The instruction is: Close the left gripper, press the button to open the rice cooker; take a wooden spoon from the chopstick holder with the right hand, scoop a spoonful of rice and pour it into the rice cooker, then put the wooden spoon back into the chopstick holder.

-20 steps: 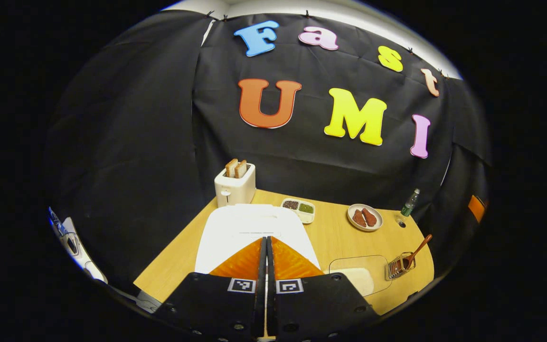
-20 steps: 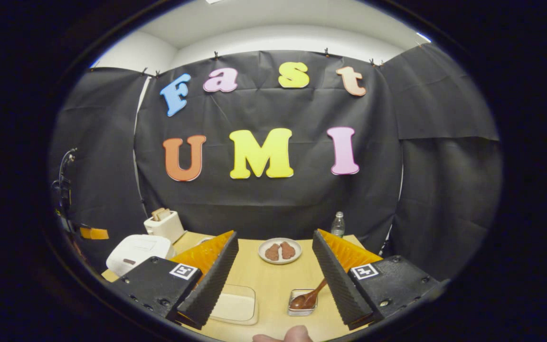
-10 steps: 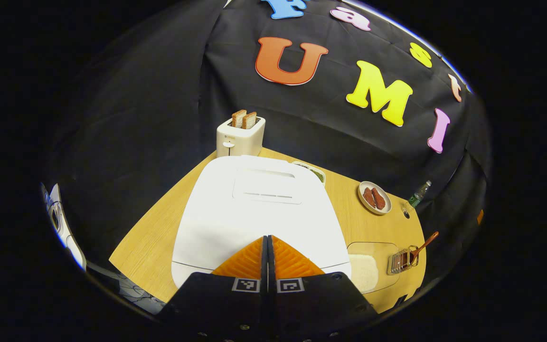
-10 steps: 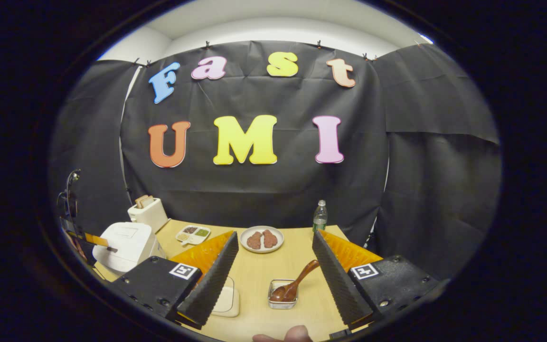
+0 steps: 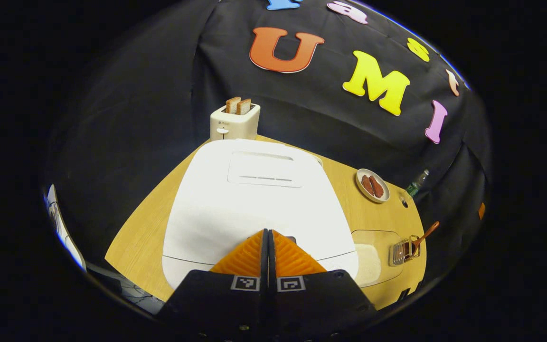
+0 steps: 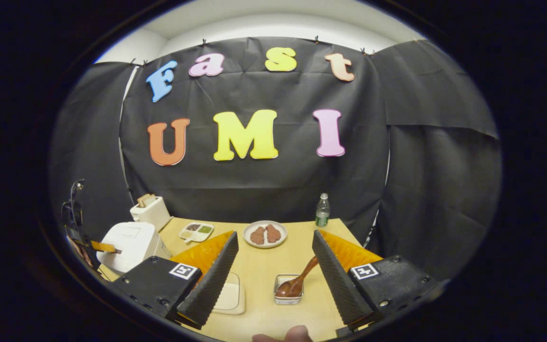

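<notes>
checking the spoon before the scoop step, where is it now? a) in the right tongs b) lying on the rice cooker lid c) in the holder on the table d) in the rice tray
c: the spoon stands in the holder on the table, between the open right tongs fingers, untouched.

toaster (image 5: 233,122) with two bread slices, back left | plate (image 6: 265,234) of brown food, mid-table | bottle (image 6: 321,210) by wall | sectioned dish (image 6: 196,231)

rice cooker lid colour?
White: the rice cooker lid is plain white with a faint panel outline, clearest in the left gripper view.
</notes>
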Demonstrator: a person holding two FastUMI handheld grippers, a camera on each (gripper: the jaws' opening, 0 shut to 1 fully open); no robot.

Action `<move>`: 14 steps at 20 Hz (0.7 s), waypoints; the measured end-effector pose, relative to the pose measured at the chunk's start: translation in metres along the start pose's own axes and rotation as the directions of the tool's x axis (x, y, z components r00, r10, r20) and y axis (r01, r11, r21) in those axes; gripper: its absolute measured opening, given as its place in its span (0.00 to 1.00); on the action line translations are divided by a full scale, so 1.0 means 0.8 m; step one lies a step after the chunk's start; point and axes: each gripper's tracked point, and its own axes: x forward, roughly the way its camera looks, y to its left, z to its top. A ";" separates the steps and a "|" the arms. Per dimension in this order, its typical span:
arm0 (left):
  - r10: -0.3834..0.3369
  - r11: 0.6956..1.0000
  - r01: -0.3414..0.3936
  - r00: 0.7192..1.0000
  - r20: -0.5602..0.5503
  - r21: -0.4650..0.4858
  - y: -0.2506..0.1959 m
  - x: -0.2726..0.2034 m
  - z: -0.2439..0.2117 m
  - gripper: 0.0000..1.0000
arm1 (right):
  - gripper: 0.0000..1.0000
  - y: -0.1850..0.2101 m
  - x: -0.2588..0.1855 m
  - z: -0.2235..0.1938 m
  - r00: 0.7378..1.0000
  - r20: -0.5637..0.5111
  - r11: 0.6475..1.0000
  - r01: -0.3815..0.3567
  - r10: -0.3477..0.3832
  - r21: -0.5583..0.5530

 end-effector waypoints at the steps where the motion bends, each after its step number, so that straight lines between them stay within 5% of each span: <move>1: 0.009 1.000 -0.009 1.000 0.005 0.011 0.000 -0.003 0.004 0.00 | 1.00 0.002 -0.002 0.002 1.000 0.002 1.000 -0.005 0.005 0.008; 6: 0.026 0.998 -0.037 0.980 0.197 0.055 -0.015 -0.043 0.088 0.00 | 1.00 -0.025 -0.013 0.028 0.997 0.064 0.999 0.042 -0.042 0.009; 14: -0.015 0.992 -0.047 0.873 0.487 0.116 -0.042 -0.096 0.246 0.00 | 1.00 -0.073 -0.030 0.028 0.993 0.057 0.994 0.106 -0.107 0.007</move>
